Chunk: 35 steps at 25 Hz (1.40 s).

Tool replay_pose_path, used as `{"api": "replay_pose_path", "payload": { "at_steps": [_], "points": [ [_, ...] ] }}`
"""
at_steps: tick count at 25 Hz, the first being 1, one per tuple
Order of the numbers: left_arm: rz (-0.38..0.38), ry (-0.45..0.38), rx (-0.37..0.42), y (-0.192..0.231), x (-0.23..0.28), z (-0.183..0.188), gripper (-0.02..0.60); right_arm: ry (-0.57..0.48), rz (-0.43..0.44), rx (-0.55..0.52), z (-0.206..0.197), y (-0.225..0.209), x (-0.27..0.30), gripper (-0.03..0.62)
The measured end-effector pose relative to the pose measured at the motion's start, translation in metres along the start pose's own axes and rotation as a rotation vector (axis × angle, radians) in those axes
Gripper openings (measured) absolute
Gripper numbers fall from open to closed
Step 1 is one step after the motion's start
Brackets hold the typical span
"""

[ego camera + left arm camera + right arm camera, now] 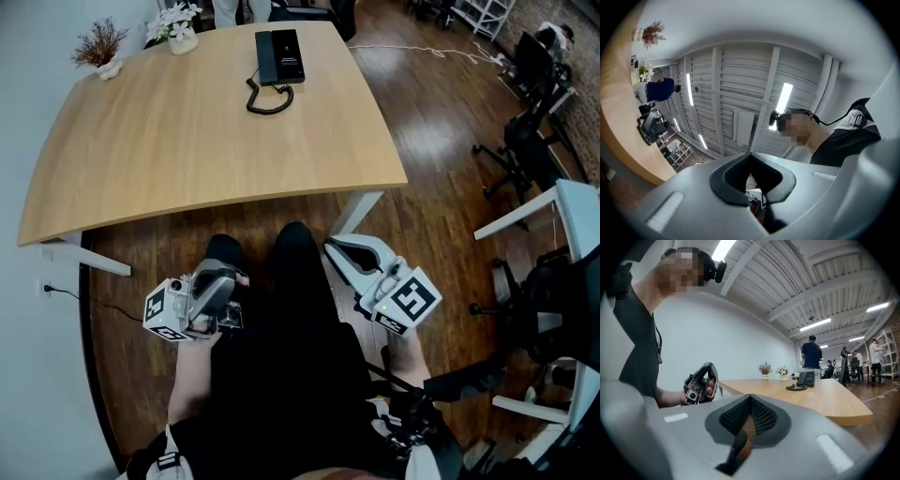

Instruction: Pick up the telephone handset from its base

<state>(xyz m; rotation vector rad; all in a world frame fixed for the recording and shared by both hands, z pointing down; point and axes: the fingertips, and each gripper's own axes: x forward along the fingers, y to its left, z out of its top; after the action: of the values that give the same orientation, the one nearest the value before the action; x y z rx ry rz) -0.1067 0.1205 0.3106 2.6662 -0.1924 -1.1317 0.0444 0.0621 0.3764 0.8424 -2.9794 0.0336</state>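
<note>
Both grippers, left [216, 281] and right [339, 251], are held closed and empty, well short of the table [141, 159]. The handset [265, 56] is seen on its base [289, 58] at the far edge, its long axis apparently near-to-far. In the right gripper view the phone [806, 378] is shown only as a dark shape.

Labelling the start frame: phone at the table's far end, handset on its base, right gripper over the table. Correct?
One error: the right gripper is not over the table; the head view shows it short of the near edge, by the person's lap. The rest holds: handset on its base at the table's far end.
</note>
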Motion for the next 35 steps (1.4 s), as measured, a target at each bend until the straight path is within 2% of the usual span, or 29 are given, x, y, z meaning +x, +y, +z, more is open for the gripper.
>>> {"api": "replay_pose_path", "payload": {
  "at_steps": [8,15,20,23,28,35],
  "points": [
    [-0.028,0.033,0.032,0.049,0.024,0.015,0.002,-0.017,-0.016,-0.013,0.009,-0.051,0.024,0.003],
    [-0.082,0.066,0.123,0.08,0.054,0.041,0.002,-0.062,-0.035,-0.051,0.03,-0.089,0.041,0.003],
    [-0.1,0.119,0.18,0.11,0.075,0.068,0.002,-0.118,-0.049,-0.076,0.052,-0.114,0.053,0.003],
    [-0.077,0.17,0.222,0.135,0.088,0.083,0.002,-0.135,-0.059,-0.088,0.06,-0.13,0.064,0.003],
    [0.014,0.258,0.256,0.188,0.099,0.101,0.002,-0.112,-0.044,-0.117,0.064,-0.149,0.092,0.003],
    [0.124,0.288,0.234,0.266,0.112,0.125,0.002,-0.09,-0.047,-0.151,0.071,-0.186,0.132,0.003]
  ]
}}
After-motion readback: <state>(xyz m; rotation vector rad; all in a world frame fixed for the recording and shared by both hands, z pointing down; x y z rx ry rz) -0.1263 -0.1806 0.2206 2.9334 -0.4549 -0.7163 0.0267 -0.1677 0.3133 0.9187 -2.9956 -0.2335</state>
